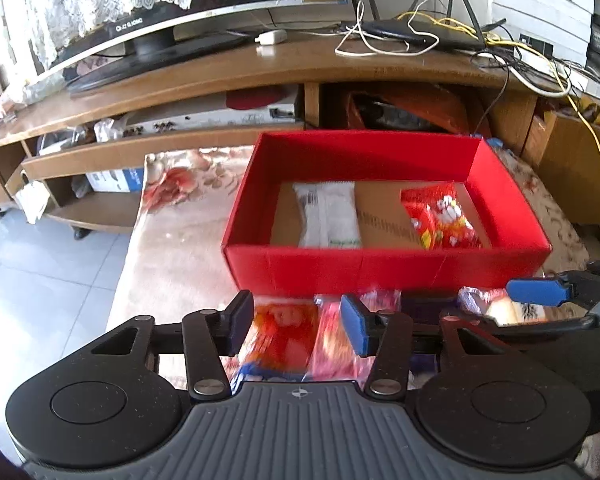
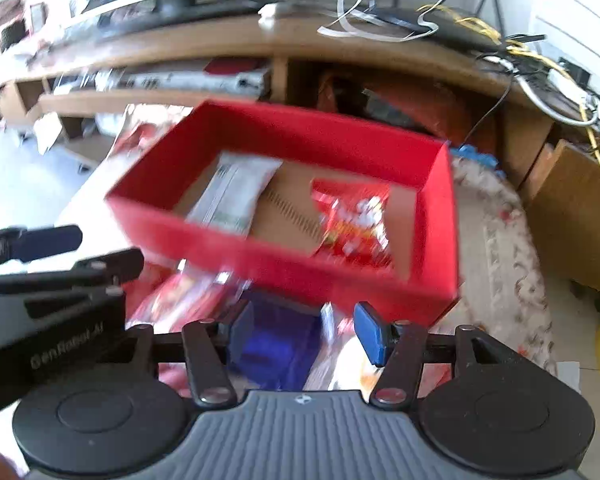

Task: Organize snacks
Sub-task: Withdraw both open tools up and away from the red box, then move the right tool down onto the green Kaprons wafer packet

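A red box (image 1: 384, 268) is sitting at twelve o'clock, holding a white packet (image 1: 328, 216) and red packet (image 1: 440, 216). Left gripper (image 1: 300, 326) fingers are standing apart over loose snacks (image 1: 284, 336); right gripper (image 2: 304, 330) fingers are straddling a blue packet (image 2: 276, 344), grip unclear.

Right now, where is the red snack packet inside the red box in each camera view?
Left wrist view: the red snack packet lies at the right end of the red box, right of centre.
Right wrist view: the packet lies near picture centre, toward the box's right end.
Shared landmark: the white packet lies left of it.
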`<act>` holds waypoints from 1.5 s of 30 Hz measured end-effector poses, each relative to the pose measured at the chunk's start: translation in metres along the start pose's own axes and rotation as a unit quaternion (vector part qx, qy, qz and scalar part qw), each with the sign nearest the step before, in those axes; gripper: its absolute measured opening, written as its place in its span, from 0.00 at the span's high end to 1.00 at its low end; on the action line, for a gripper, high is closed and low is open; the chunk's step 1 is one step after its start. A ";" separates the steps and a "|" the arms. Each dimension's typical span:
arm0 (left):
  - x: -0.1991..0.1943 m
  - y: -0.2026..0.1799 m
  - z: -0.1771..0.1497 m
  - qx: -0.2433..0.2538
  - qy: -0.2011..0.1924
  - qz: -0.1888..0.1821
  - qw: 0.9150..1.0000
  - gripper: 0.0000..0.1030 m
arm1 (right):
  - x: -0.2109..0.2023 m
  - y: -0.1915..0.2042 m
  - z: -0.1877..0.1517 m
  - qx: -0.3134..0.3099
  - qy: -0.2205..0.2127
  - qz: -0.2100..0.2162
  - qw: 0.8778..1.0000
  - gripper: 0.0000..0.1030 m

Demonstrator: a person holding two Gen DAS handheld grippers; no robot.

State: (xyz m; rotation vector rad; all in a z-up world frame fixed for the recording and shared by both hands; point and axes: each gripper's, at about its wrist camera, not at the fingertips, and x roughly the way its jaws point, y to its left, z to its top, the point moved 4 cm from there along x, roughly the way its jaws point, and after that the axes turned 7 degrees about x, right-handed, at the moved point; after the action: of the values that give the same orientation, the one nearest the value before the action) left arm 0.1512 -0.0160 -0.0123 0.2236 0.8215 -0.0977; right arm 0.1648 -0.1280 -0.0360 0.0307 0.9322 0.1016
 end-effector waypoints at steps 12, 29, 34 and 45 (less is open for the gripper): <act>-0.010 0.012 -0.031 -0.012 0.010 -0.050 0.999 0.13 | -0.004 0.023 -0.044 -0.045 0.055 0.048 0.996 0.29; 0.003 -0.005 -0.074 0.108 0.053 -0.113 0.986 0.15 | 0.004 -0.007 -0.075 -0.020 0.096 0.039 0.994 0.23; 0.003 -0.017 -0.082 0.164 0.064 -0.141 0.974 0.14 | 0.000 -0.017 -0.082 -0.022 0.102 0.055 0.993 0.22; 0.010 -0.047 -0.100 0.294 0.075 -0.180 0.936 0.11 | 0.001 -0.025 -0.090 -0.038 0.126 0.086 0.988 0.16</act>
State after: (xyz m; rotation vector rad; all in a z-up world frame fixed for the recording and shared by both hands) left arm 0.0786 -0.0378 -0.0926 0.6503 0.9647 -0.6851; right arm 0.0947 -0.1543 -0.0925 0.0289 1.1767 0.3063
